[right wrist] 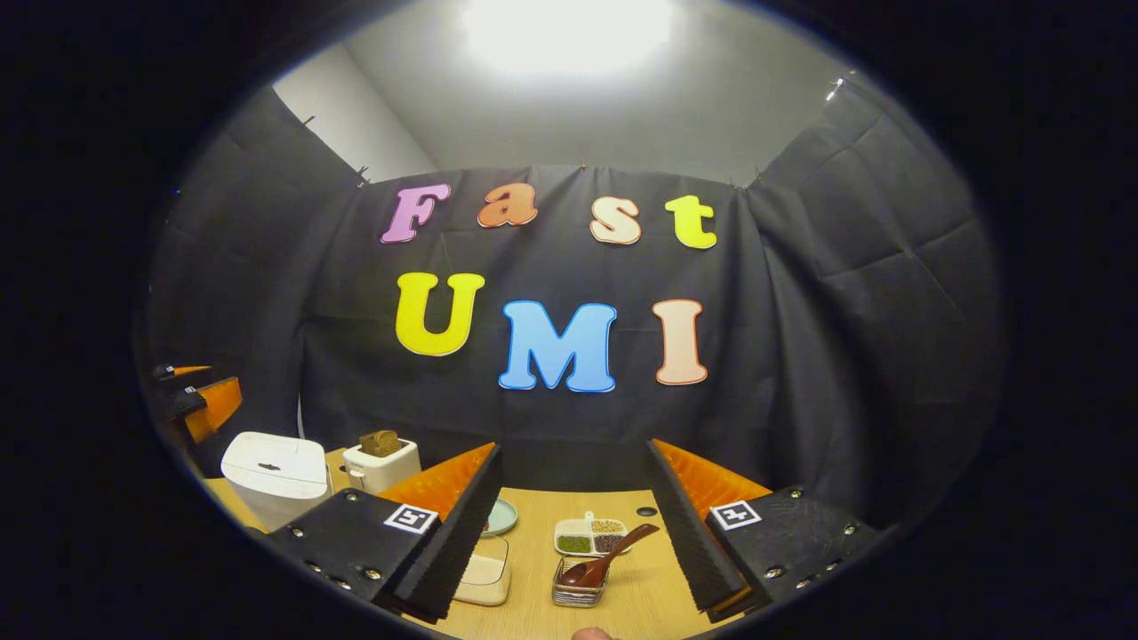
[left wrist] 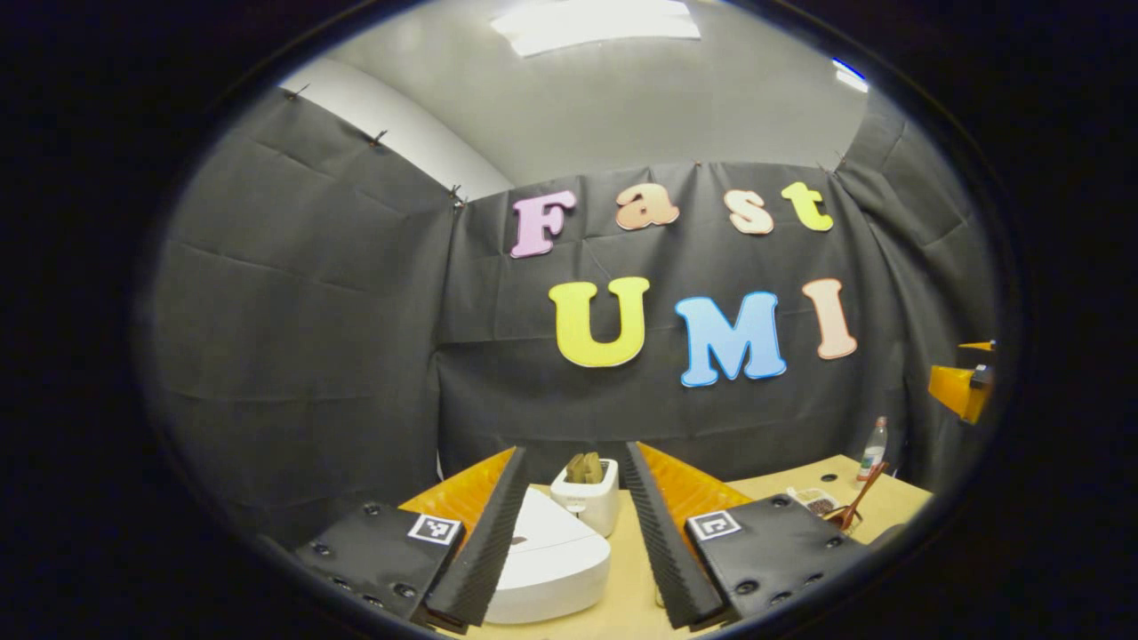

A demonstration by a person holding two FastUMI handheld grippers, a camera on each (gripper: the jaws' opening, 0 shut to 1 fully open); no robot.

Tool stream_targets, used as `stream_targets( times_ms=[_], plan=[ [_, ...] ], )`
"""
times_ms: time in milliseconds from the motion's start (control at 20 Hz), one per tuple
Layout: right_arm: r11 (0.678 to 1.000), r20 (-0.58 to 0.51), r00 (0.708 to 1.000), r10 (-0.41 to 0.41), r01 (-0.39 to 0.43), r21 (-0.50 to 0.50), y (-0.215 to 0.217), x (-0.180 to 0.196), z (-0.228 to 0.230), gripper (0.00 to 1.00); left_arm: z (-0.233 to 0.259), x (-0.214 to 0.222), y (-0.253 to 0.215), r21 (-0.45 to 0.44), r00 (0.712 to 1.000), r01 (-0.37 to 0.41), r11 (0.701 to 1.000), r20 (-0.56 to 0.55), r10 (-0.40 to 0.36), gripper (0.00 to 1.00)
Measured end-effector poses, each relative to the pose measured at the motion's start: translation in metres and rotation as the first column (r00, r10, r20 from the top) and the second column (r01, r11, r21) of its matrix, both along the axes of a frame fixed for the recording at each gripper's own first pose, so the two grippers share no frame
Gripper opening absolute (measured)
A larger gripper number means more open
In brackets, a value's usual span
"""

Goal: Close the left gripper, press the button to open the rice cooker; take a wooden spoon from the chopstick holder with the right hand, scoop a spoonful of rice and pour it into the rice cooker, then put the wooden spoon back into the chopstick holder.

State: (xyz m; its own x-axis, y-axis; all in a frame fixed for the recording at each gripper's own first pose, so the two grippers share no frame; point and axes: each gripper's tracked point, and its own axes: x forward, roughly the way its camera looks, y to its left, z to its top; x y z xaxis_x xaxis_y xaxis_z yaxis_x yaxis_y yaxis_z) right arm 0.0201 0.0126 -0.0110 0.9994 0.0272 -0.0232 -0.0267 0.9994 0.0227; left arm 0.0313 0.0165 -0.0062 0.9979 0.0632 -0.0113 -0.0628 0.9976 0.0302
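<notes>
Both grippers hover above a pale wooden worktop (right wrist: 640, 596) inside a booth hung with black cloth. In the left gripper view, the left gripper (left wrist: 573, 542) has its jaws wide apart and holds nothing; the white rice cooker (left wrist: 551, 560), lid down, sits on the worktop directly between and below them. Just behind the cooker, toward the worktop's far edge, stands a white toaster (left wrist: 587, 498) with brown slices poking from its top. Off toward the far right corner of the worktop in that view, a clear bottle (left wrist: 874, 449) stands upright, and near it the wooden spoon (left wrist: 861, 500) leans up out of its holder.

In the right gripper view, the right gripper (right wrist: 573, 533) also has its jaws spread apart, empty. Between them on the worktop is the wire chopstick holder (right wrist: 578, 588), with the spoon's bowl resting in it and the handle slanting up to the right. Touching the spoon's handle from behind is a divided white tray (right wrist: 587, 535) with green, dark and pale grains in separate sections. A small green plate (right wrist: 502, 516) and a lidded square container (right wrist: 484, 578) lie just beside the left jaw. The rice cooker and toaster stand near the worktop's left edge in this view, with the other gripper beyond them.
</notes>
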Motion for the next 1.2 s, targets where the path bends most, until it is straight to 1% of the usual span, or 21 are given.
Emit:
stream_targets(
  times_ms=[150,200,250,300,350,450,550,850,1000,1050,1150,1200],
  plan=[
    [1.000,0.000,1.000,-0.003,0.003,-0.006,0.001,0.001,0.000,0.96,-0.006,0.006,0.007,0.008,1.000,-0.016,1.000,-0.012,0.016,0.36],
    [1.000,0.000,1.000,-0.004,0.004,-0.006,0.002,0.001,0.000,0.96,-0.007,0.009,0.011,0.010,1.000,-0.023,1.000,-0.014,0.023,0.41],
    [1.000,0.000,1.000,-0.007,0.007,-0.008,0.003,0.001,0.000,0.96,-0.007,0.010,0.010,0.006,1.000,-0.015,1.000,-0.017,0.015,0.34],
    [1.000,0.002,1.000,-0.007,0.007,-0.009,0.004,0.001,0.001,0.96,-0.009,0.013,0.012,0.002,1.000,-0.019,1.000,-0.018,0.019,0.32],
    [1.000,0.005,1.000,-0.005,0.005,-0.011,0.005,0.000,0.002,0.96,-0.011,0.014,0.018,0.002,0.999,-0.032,0.999,-0.018,0.032,0.23],
    [1.000,0.010,1.000,-0.011,0.012,-0.021,0.005,0.000,0.003,0.96,-0.013,0.014,0.036,0.021,0.995,-0.097,0.995,-0.008,0.097,0.14],
    [0.999,0.005,1.000,-0.016,0.017,-0.028,0.006,0.001,0.002,0.96,-0.022,0.025,0.041,0.041,0.994,-0.109,0.993,-0.018,0.110,0.08],
    [0.998,0.003,0.999,-0.034,0.034,-0.059,0.009,-0.002,0.007,0.96,-0.064,0.055,0.065,0.048,0.985,-0.128,0.991,-0.109,0.133,0.08],
    [0.996,-0.008,0.999,-0.046,0.045,-0.081,0.009,-0.005,0.005,0.96,-0.095,0.069,0.081,0.030,0.972,-0.146,0.989,-0.182,0.149,0.08],
    [0.995,-0.012,0.999,-0.052,0.051,-0.084,0.008,-0.006,0.004,0.96,-0.106,0.072,0.083,0.026,0.966,-0.151,0.988,-0.209,0.153,0.11],
    [0.994,-0.021,0.998,-0.067,0.065,-0.092,0.005,-0.008,0.002,0.96,-0.125,0.078,0.087,0.016,0.955,-0.153,0.988,-0.254,0.153,0.11],
    [0.993,-0.026,0.997,-0.074,0.071,-0.097,0.004,-0.008,0.001,0.96,-0.135,0.080,0.089,0.015,0.949,-0.155,0.988,-0.274,0.153,0.09]
  ],
)
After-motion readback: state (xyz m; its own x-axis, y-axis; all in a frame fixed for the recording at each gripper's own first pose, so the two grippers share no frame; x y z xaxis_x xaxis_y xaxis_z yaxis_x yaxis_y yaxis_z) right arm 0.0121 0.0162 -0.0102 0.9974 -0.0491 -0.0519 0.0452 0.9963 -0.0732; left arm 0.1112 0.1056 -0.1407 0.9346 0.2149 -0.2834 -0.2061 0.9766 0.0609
